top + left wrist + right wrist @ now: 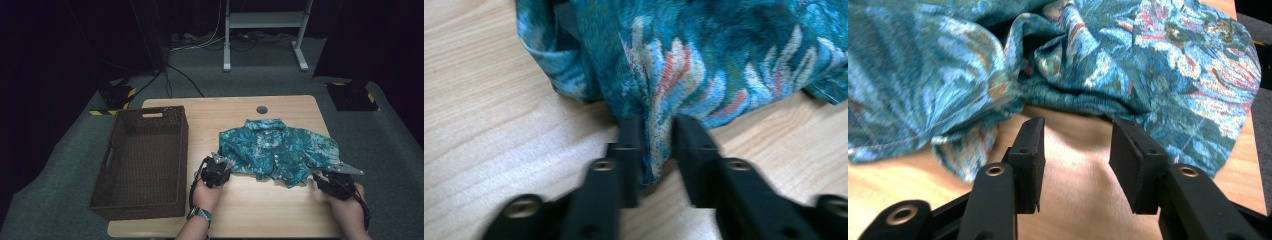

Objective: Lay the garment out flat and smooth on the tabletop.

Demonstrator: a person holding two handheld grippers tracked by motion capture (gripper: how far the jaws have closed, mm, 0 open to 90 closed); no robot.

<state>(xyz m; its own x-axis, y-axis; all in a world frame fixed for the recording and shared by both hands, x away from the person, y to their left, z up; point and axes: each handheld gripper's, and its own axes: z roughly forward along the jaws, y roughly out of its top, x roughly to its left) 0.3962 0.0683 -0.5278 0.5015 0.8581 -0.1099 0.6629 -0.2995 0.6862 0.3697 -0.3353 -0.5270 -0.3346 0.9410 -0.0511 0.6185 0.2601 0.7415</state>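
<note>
**Left grip taken, right side waiting**

The patterned shirt (280, 150) lies crumpled on the right half of the table (250, 210), right of the wicker basket (145, 160). The left gripper (651, 135) pinches a fold of its near hem. The right gripper (1075, 145) stands open just short of the near right edge; it likely must advance and close before lifting.

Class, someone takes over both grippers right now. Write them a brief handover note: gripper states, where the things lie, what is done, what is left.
Left gripper: jaws around a fold at the shirt's near-left edge, seemingly pinching it.
Right gripper: open, just short of the shirt's near-right edge, bare table between the jaws.
Shirt: crumpled on the table, right of the wicker basket.
Done: left side apparently gripped.
Left: probably grip the right edge, then fold the shirt or move it to the basket.
</note>
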